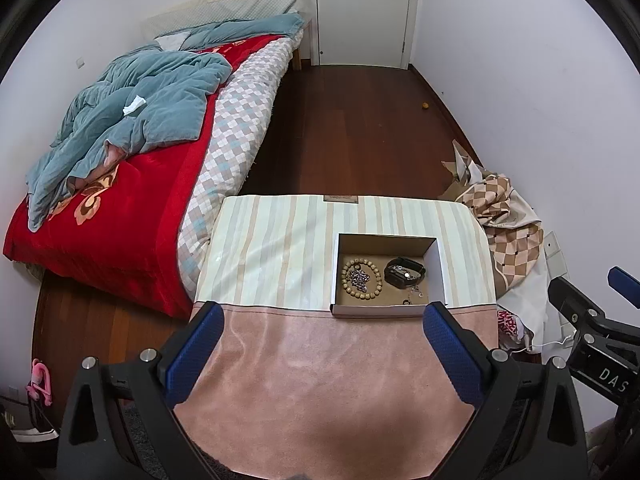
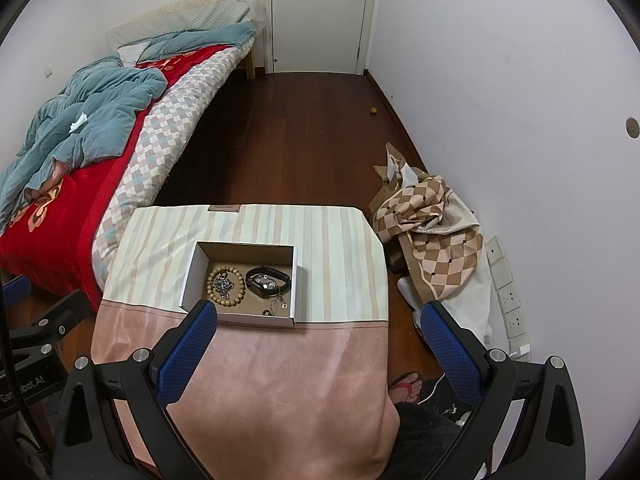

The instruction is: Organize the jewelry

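Both grippers spread wide, jewelry boxed ahead

We hold the left gripper (image 1: 322, 334) and right gripper (image 2: 318, 332) empty over the surface (image 1: 280, 360); the box (image 2: 188, 276) (beads, watch, chain inside) lies nearer our right, beyond it the bed (image 1: 120, 216).

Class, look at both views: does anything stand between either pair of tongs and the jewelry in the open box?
Nothing visible does. Both the left tongs and right tongs hang open above bare pink cloth; the white cardboard box has no lid.
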A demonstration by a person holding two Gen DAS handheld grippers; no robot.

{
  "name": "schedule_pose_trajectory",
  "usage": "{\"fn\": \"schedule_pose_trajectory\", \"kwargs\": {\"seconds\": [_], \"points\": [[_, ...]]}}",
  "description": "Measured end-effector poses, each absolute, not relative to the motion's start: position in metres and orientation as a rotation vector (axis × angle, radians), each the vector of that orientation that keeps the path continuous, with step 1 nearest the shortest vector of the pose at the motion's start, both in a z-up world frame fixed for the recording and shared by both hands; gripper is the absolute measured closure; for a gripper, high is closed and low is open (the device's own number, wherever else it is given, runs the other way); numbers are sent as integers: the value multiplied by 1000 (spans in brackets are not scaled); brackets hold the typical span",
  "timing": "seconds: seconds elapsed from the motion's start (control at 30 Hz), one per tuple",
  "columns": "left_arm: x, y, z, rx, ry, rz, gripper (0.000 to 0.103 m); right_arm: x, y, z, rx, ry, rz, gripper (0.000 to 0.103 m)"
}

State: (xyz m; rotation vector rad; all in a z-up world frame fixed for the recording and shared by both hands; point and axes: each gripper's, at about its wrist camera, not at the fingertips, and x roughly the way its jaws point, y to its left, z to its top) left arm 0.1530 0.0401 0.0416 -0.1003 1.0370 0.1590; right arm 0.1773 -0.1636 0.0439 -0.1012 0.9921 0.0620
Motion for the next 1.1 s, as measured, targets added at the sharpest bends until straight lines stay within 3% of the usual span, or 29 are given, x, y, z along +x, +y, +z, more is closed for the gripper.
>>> {"fn": "schedule_pose_trajectory", "kwargs": {"seconds": [1.1], "points": [[146, 36, 51, -77, 1014, 152, 1, 170, -164, 52, -97, 980, 55, 0]]}}
